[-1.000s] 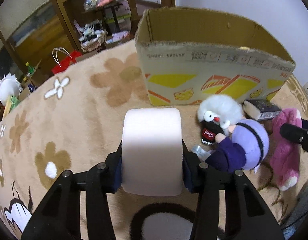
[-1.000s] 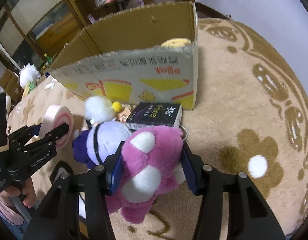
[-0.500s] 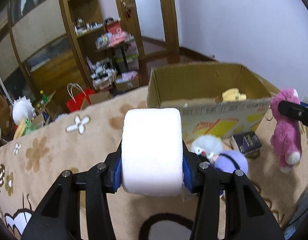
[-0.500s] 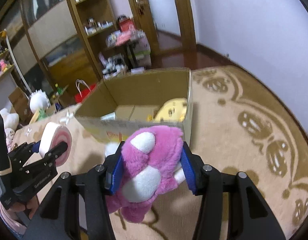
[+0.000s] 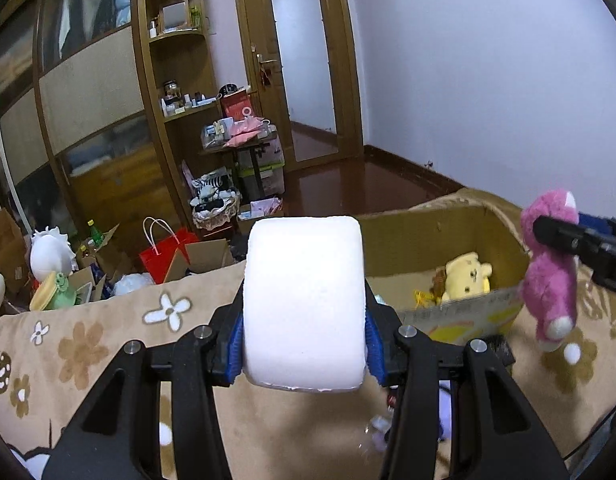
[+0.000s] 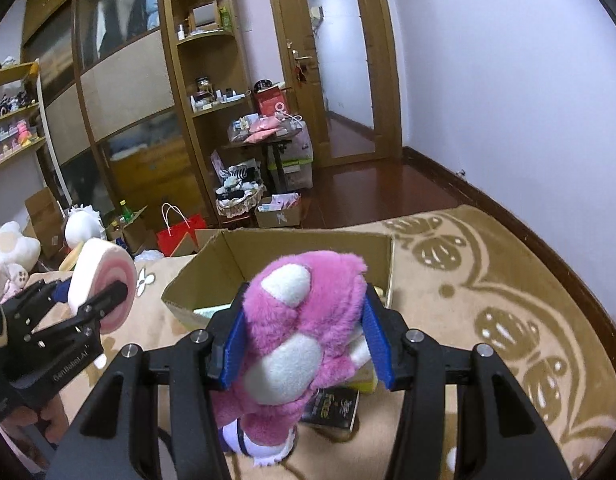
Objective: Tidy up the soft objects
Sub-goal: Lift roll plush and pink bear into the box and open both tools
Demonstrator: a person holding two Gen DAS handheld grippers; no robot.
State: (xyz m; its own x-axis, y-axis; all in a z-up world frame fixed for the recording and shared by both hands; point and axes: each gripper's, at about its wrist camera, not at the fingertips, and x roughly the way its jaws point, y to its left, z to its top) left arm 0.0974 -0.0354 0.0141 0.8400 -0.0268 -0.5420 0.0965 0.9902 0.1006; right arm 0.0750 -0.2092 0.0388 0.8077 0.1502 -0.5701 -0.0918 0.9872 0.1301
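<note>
Both grippers had come way up off the rug since a second ago, so the room behind filled most of each view and the box sat lower down. Left gripper (image 5: pixel 304 354) had its jaws clamped on the roll plush (image 5: pixel 304 300), a squishy white cylinder with rounded edges; from the right wrist view you could see its flat end was a pink and cream swirl (image 6: pixel 108 284). Right gripper (image 6: pixel 306 344) was squeezing the pink bear (image 6: pixel 304 328), shaggy magenta fur with smooth white patches, held up in the air at the near right corner of the box (image 5: pixel 428 236). That box was plain brown corrugated cardboard, open top, printed yellow on the near wall. Inside, near its front right corner, sat a yellow plush (image 5: pixel 468 278), fuzzy and round-headed. Everything rested on the rug (image 6: pixel 508 288), tan short pile with darker brown floral shapes. A glossy black book (image 6: pixel 336 408) lay flat on the rug just by the box's near wall, under the bear.
</note>
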